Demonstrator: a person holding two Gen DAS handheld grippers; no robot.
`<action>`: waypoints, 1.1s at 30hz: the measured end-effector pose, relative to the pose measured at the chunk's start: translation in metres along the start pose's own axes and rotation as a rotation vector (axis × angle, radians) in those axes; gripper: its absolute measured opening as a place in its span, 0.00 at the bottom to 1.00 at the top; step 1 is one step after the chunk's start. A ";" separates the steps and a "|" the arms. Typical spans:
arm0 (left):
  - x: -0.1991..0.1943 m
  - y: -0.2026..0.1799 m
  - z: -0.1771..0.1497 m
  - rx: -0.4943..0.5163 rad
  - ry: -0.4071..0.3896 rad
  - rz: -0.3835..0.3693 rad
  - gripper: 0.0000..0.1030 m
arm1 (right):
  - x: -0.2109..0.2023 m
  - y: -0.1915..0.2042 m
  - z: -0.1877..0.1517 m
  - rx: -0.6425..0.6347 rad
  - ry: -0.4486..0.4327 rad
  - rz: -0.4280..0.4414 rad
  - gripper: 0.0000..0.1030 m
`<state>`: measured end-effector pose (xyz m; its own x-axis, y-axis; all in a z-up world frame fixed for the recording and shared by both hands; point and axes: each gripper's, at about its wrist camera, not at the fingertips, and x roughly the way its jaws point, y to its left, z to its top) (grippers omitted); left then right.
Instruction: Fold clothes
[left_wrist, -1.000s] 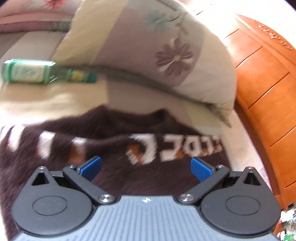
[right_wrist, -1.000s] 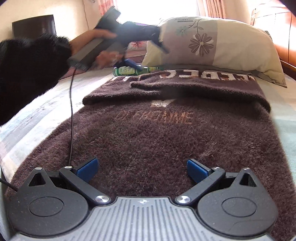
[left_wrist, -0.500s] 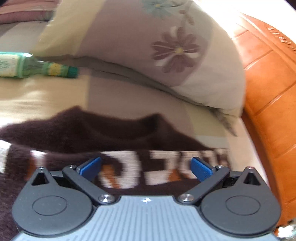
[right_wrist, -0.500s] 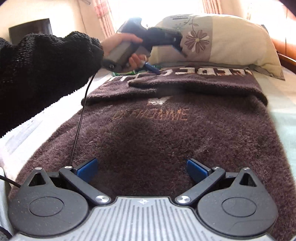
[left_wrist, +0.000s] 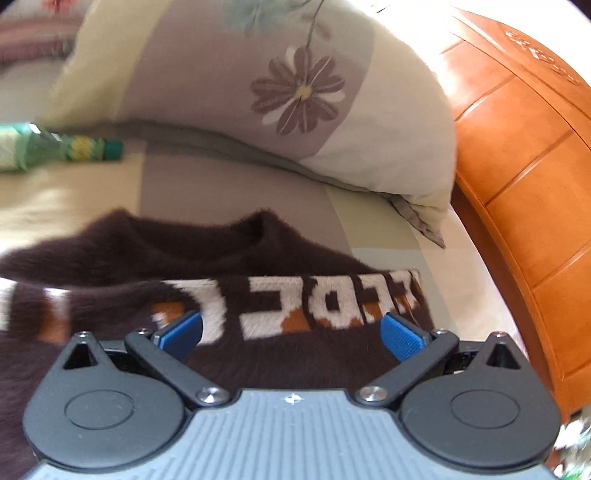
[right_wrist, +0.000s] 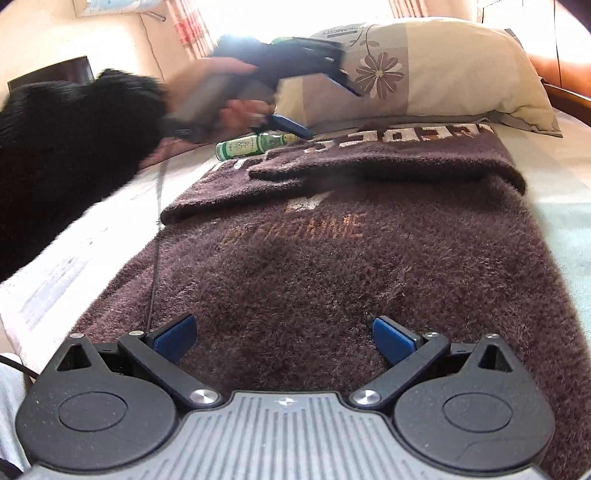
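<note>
Lying on the bed (right_wrist: 554, 177), fuzzy dark-brown lettered sweater (right_wrist: 332, 258) has sleeves folded across at 12 o'clock; body unfolded; both grippers' jaws gape empty.

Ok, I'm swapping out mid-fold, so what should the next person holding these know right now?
Left claw: open, empty, over the lettered collar end of the brown sweater.
Right claw: open, empty, low over the hem end.
Sweater lies flat on the bed, sleeves folded across the chest.
Green bottle lies near the pillow.
Left: fold the body, hem toward collar.
</note>
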<state>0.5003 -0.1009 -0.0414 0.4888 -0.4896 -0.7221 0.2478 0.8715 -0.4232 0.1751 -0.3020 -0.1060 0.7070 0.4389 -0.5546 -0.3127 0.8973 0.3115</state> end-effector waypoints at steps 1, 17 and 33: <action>-0.011 0.000 -0.005 0.020 -0.003 0.009 0.99 | 0.001 0.001 0.000 -0.006 0.001 -0.004 1.00; -0.085 0.066 -0.145 0.149 0.101 0.008 0.99 | 0.017 0.026 -0.012 -0.206 0.001 -0.139 1.00; -0.137 0.093 -0.130 0.282 -0.135 0.162 0.99 | 0.093 0.053 0.069 -0.560 0.153 -0.340 0.82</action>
<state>0.3471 0.0435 -0.0530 0.6424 -0.3530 -0.6803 0.3704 0.9201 -0.1277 0.2683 -0.2169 -0.0878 0.7394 0.0921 -0.6669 -0.3993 0.8576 -0.3242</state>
